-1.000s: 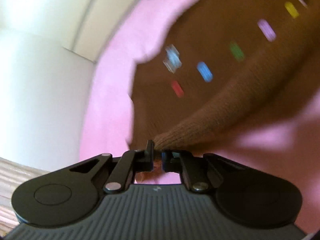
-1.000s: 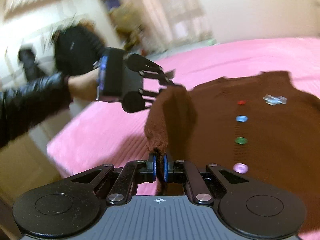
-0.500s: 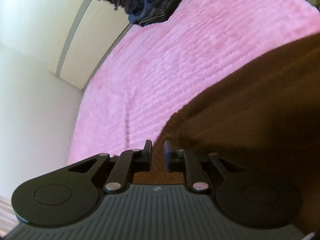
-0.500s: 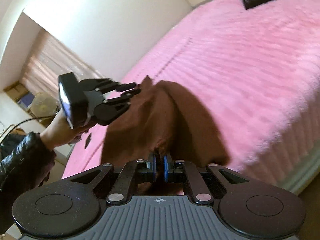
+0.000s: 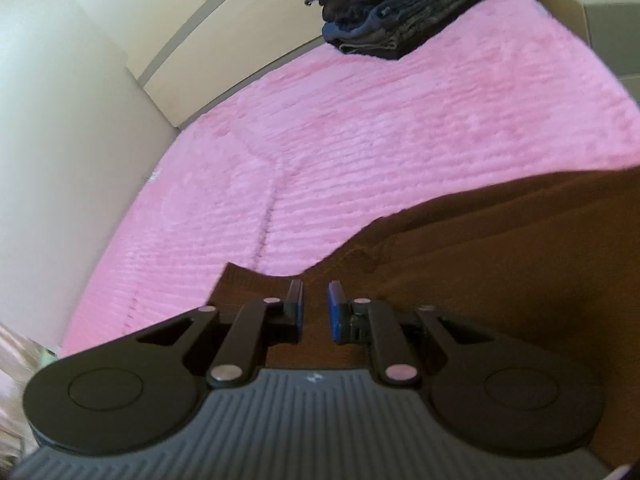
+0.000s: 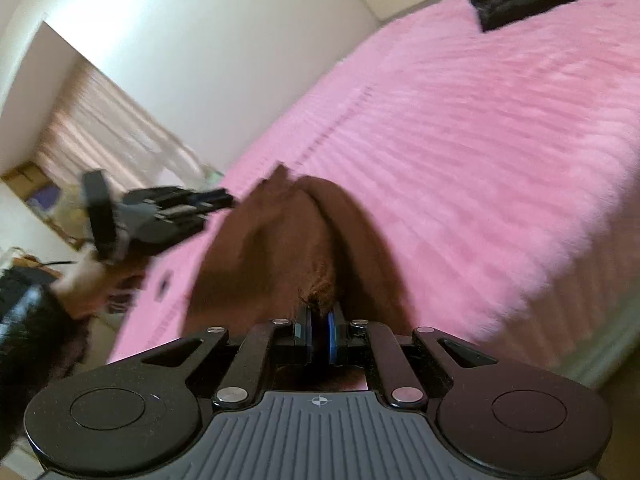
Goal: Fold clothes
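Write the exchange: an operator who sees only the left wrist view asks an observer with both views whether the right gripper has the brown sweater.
Operator: Is the right gripper holding the sweater?
Observer: Yes. The right gripper has its jaws shut on a bunch of the brown sweater.
Operator: How does the cloth lie there?
Observer: It is gathered into a ridge that runs away from the jaws over the pink bed.

Soft daylight, bright at ten o'clock on the wall (image 6: pixel 224 40). My right view smears with motion; my left is sharper, edges bowed by fisheye.
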{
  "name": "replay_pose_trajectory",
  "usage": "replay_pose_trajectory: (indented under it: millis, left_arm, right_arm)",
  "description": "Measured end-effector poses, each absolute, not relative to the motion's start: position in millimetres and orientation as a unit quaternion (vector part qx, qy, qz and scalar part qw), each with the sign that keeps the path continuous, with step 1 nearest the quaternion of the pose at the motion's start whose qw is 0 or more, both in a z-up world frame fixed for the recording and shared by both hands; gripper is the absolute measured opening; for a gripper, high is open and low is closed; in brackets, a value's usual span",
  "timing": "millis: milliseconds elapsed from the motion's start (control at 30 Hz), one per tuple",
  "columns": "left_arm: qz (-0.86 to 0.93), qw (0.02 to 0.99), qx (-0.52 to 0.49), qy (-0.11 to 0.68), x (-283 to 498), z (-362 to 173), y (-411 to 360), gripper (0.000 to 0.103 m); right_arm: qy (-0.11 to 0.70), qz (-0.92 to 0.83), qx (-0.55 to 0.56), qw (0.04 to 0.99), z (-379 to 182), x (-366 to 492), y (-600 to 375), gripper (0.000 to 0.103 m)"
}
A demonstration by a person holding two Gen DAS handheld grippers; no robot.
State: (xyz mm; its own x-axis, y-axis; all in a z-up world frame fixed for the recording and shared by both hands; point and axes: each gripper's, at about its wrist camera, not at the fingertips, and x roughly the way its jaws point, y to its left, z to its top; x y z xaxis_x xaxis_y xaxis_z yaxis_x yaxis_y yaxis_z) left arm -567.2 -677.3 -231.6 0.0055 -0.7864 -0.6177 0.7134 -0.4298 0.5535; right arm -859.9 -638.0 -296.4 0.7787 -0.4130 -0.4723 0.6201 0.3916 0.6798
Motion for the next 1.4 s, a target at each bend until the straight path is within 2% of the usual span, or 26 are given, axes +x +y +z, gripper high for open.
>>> replay_pose_trajectory:
  millis: [167, 267, 300, 367, 400, 500, 600, 700, 733, 900, 1033, 1067, 1233, 1300, 1367, 1400]
  left_arm:
    - [-0.716, 0.516, 0.469, -0.028, -579, -240, -658, 0.023]
    - [-0.73, 0.512, 0.452, 0.018, -583, -240, -640, 0.03]
    - [-0.737, 0.511, 0.441, 0.036, -584, -240, -633, 0.031]
    - [-0.744, 0.517, 0.414, 0.084, -583, -240, -617, 0.031]
    - [-0.746, 0.52, 0.4, 0.109, -582, -241, -610, 0.031]
    - [-0.753, 0.526, 0.353, 0.181, -583, -245, -590, 0.032]
    - [-0.762, 0.523, 0.312, 0.219, -598, -245, -574, 0.033]
    - [-0.772, 0.514, 0.289, 0.237, -624, -247, -563, 0.034]
    - [-0.775, 0.508, 0.283, 0.247, -634, -248, -562, 0.034]
    - [-0.772, 0.508, 0.267, 0.273, -683, -256, -565, 0.057]
    - [-0.767, 0.518, 0.248, 0.286, -709, -263, -570, 0.059]
    - [-0.766, 0.52, 0.252, 0.283, -714, -265, -571, 0.058]
    - [-0.748, 0.538, 0.254, 0.294, -711, -272, -574, 0.038]
    - [-0.748, 0.538, 0.244, 0.303, -704, -273, -573, 0.009]
    - [-0.745, 0.542, 0.238, 0.307, -701, -274, -570, 0.0]
    - [-0.744, 0.544, 0.235, 0.309, -700, -274, -568, 0.0]
  right_arm:
    - [0.125, -0.33, 0.435, 0.829, -286, -866, -635, 0.006]
    - [0.132, -0.34, 0.422, 0.83, -280, -870, -633, 0.006]
    - [0.134, -0.344, 0.418, 0.83, -278, -871, -632, 0.01]
    - [0.138, -0.35, 0.41, 0.831, -274, -874, -631, 0.042]
    - [0.141, -0.354, 0.406, 0.831, -272, -875, -630, 0.072]
    - [0.144, -0.326, 0.373, 0.857, -258, -861, -643, 0.073]
    - [0.169, -0.288, 0.329, 0.884, -246, -827, -667, 0.073]
    - [0.209, -0.237, 0.302, 0.899, -243, -783, -702, 0.06]
    - [0.227, -0.218, 0.305, 0.899, -245, -770, -716, 0.059]
    - [0.3, -0.157, 0.315, 0.887, -259, -721, -767, 0.059]
    - [0.337, -0.136, 0.293, 0.884, -265, -702, -776, 0.059]
    - [0.343, -0.133, 0.286, 0.885, -266, -700, -775, 0.059]
    - [0.353, -0.129, 0.272, 0.886, -271, -688, -778, 0.059]
    - [0.355, -0.13, 0.27, 0.886, -272, -681, -782, 0.059]
    - [0.357, -0.13, 0.268, 0.885, -272, -674, -786, 0.059]
    - [0.358, -0.13, 0.267, 0.885, -273, -671, -788, 0.059]
